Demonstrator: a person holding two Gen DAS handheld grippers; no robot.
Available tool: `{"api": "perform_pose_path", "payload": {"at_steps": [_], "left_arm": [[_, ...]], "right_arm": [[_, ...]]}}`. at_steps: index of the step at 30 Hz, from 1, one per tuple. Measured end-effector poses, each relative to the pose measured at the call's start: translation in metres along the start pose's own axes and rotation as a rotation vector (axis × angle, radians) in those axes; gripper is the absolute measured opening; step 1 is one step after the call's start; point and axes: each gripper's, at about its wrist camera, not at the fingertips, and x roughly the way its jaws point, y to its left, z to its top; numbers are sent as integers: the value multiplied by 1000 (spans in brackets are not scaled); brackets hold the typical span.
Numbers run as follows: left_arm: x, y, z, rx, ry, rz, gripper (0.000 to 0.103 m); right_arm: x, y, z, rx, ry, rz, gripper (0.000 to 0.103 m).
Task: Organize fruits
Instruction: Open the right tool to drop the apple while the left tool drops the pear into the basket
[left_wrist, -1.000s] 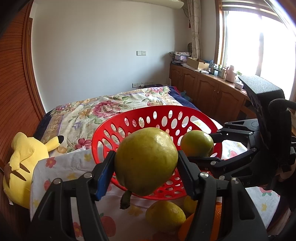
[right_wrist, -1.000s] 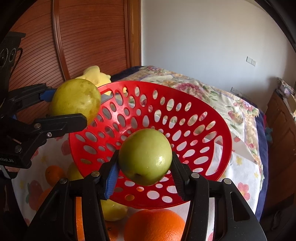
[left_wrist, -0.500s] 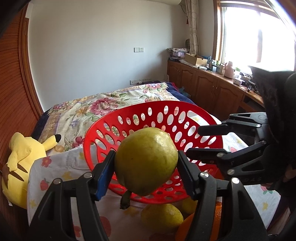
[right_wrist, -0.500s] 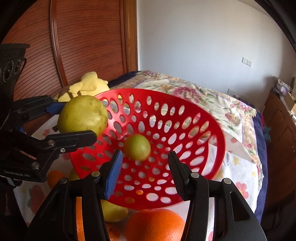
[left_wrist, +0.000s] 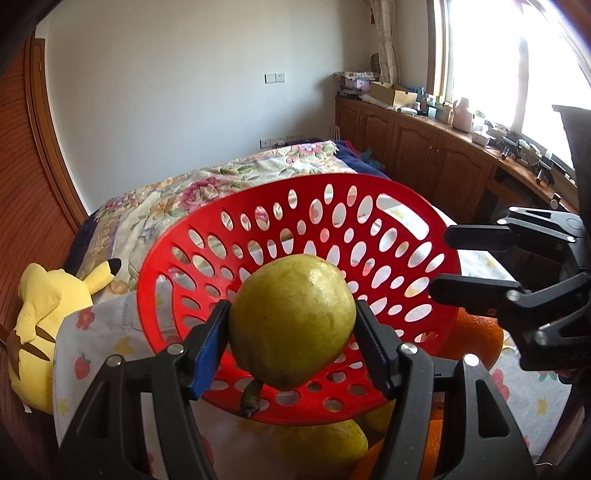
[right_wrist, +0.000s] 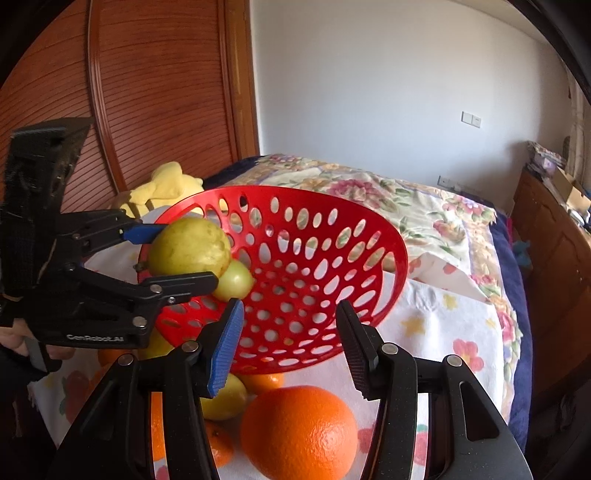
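**A:** How far along are you with the fruit?

**Me:** Partway, I'd say. One small green fruit (right_wrist: 234, 280) already lies inside the red basket (right_wrist: 391, 258), low against its near wall. My left hand-held gripper (left_wrist: 291, 332) holds a large yellow-green guava (left_wrist: 291, 321) over the basket's near rim. Its jaws are beginning to ease apart, yet the pads are against the fruit on both sides, so it is not released yet.

**A:** And your other one?

**Me:** My right hand-held gripper (right_wrist: 290, 343) is empty, its jaws moderately apart with nothing between them, hovering just in front of the basket.

**A:** What's left outside?

**Me:** A big orange (right_wrist: 299, 432) on the flowered cloth (right_wrist: 443, 332) right below my right fingers, a yellow-green fruit (right_wrist: 225, 400) beside it, and a few smaller oranges, partly hidden behind the gripper. So most of the pile still has to go in, I judge.

**A:** Which way does the guava point?

**Me:** Its long axis runs roughly crosswise to the grip and tilts: in the left wrist view the stem end (left_wrist: 251, 400) hangs down toward me, and the blunter end faces up and away, toward the basket's bowl. The basket itself sits tilted, its opening turned toward me.
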Motion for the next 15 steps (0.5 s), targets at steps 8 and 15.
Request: {"api": "perform_pose_path", "payload": {"at_steps": [8,15], "left_arm": [[-26,1,3,-13,-67,11,67],[-60,7,-21,-50,-108,-13,68]], "right_arm": [[-12,0,-7,19,-16,-2,53],[-37,5,-19,54,-49,-17,53]]}}
